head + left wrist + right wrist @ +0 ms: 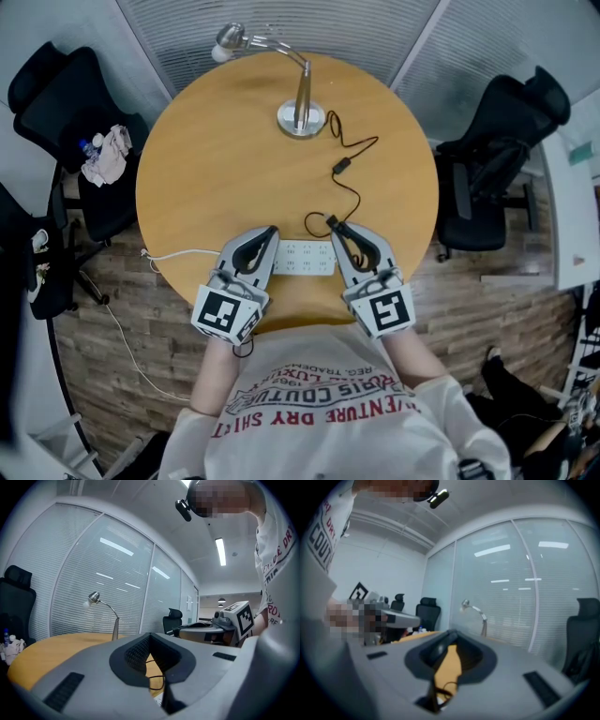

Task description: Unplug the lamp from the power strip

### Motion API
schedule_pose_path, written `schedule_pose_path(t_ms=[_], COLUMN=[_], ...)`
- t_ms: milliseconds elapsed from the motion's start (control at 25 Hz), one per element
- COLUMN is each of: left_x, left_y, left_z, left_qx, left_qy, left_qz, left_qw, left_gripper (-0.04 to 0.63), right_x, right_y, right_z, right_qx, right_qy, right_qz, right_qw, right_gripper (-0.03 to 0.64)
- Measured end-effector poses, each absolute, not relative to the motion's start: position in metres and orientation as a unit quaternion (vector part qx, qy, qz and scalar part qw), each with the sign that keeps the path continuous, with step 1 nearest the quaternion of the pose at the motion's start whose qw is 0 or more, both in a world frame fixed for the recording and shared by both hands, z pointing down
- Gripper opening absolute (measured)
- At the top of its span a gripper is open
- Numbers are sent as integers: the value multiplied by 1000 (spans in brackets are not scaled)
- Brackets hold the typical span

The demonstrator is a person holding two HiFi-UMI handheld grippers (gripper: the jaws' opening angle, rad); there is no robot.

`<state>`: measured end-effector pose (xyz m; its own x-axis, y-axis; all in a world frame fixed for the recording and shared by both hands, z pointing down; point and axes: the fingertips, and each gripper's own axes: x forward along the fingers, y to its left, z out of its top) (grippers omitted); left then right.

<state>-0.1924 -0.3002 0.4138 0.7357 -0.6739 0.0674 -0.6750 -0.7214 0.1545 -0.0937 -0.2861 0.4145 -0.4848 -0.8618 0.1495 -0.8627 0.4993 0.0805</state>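
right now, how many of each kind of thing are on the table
lamp: 1
power strip: 1
cords: 2, black cord and white cord
grippers: 2, left gripper and right gripper
total: 6

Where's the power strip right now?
In the head view, the white power strip lies at the near edge of the round table, with the left gripper at its left end and the right gripper at its right end.
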Motion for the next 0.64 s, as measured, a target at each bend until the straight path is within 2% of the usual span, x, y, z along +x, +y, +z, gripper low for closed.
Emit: schedule_pose_path(t_ms=[640], left_x=[-193], left_y=[-301], left_z=[421], left_qx=[930], left_qy=[-353], left_qz=[2], left_qw=[97], left_gripper=[28], right_x=[-102], right_y=[-283], right_z=[425], right_qx=[502], right_qy=[-859], right_qz=[7], right_qw=[97], right_gripper=[72])
